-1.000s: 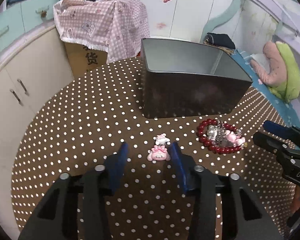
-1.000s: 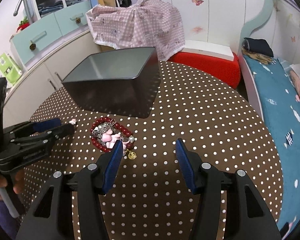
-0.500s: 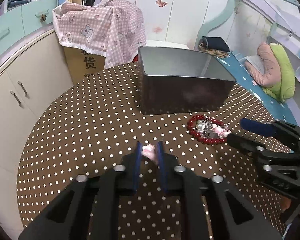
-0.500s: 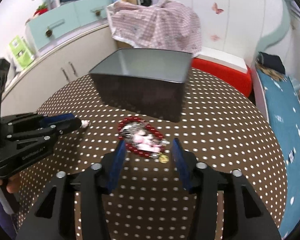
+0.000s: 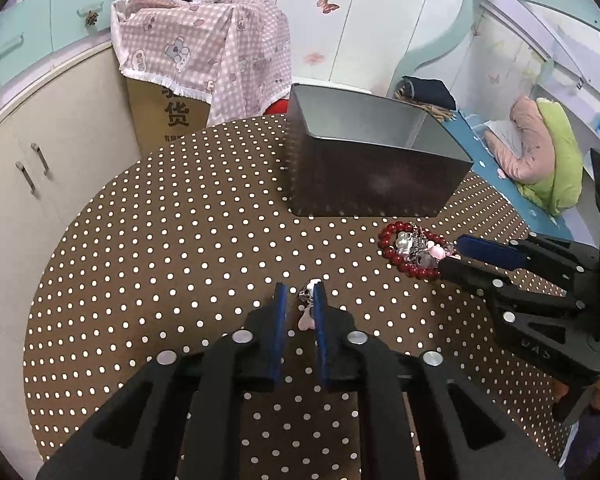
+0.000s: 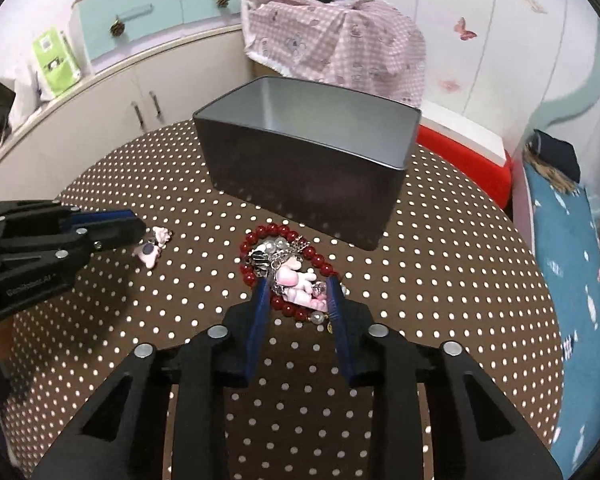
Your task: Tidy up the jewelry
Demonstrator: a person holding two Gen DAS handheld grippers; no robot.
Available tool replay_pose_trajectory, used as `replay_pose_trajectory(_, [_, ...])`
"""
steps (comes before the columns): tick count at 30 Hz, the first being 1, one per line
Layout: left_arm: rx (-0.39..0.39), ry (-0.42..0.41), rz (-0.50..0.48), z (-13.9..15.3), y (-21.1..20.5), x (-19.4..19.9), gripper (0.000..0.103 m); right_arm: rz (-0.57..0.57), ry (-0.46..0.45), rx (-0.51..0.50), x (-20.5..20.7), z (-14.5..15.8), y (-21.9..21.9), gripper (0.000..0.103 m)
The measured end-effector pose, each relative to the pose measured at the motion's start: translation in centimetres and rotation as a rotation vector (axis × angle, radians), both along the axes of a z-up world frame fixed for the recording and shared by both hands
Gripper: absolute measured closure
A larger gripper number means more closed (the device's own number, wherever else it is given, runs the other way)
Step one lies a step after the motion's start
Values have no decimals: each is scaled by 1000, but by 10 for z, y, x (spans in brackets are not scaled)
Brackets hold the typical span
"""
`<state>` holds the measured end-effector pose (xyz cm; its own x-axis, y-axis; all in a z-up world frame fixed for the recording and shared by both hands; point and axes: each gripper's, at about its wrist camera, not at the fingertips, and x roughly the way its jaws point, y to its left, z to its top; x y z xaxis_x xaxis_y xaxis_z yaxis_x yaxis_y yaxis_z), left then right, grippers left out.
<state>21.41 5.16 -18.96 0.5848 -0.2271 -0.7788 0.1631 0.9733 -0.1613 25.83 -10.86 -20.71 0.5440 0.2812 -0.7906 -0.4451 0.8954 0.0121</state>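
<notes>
My left gripper [image 5: 299, 296] is shut on a small pink charm [image 5: 308, 312] and holds it just above the dotted table; it also shows in the right wrist view [image 6: 152, 250]. My right gripper [image 6: 298, 288] is open, its fingers on either side of a jewelry pile: a red bead bracelet [image 6: 284, 236] with a pink figure charm [image 6: 296, 280] and silver chain. The pile shows in the left wrist view [image 5: 414, 246] too. A dark open metal tin [image 5: 364, 160] [image 6: 312, 152] stands behind the pile.
The round table [image 5: 180, 240] has a brown cloth with white dots. Cabinets [image 5: 32, 168] stand to the left, a cloth-covered box [image 5: 196, 64] behind, a bed [image 6: 572, 260] to the right, a red stool [image 6: 468, 148] behind the tin.
My left gripper closed on the pink charm and lifted it slightly. My right gripper moved forward so that its fingers straddle the bracelet pile.
</notes>
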Motion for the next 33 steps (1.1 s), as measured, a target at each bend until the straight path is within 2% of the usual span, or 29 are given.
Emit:
replay_pose_trajectory(4, [-12,7,6,-1,3,2,84,16,8,10,3,-1,-4,77])
replay_pose_trajectory(7, [-17,7,16,0,5,3,73,30,16,1,3,-3,-10,77])
replay_pose_trajectory(13, [-23,10,18,-2,5,5,72,4,34,7,1,-2,-28,77])
replay_pose_trajectory(20, [-22,21,19,-4,2,6,72,31,-20,-17,-7,2,-18,77])
replay_pose_trajectory(24, [-24,19,25,-3,3,4,63,31,-23,-39,-5,1,-13,80])
replay_pose_trajectory(33, [-30,19,14,-2,3,4,63,17,-10,-5,4,1,-19,80])
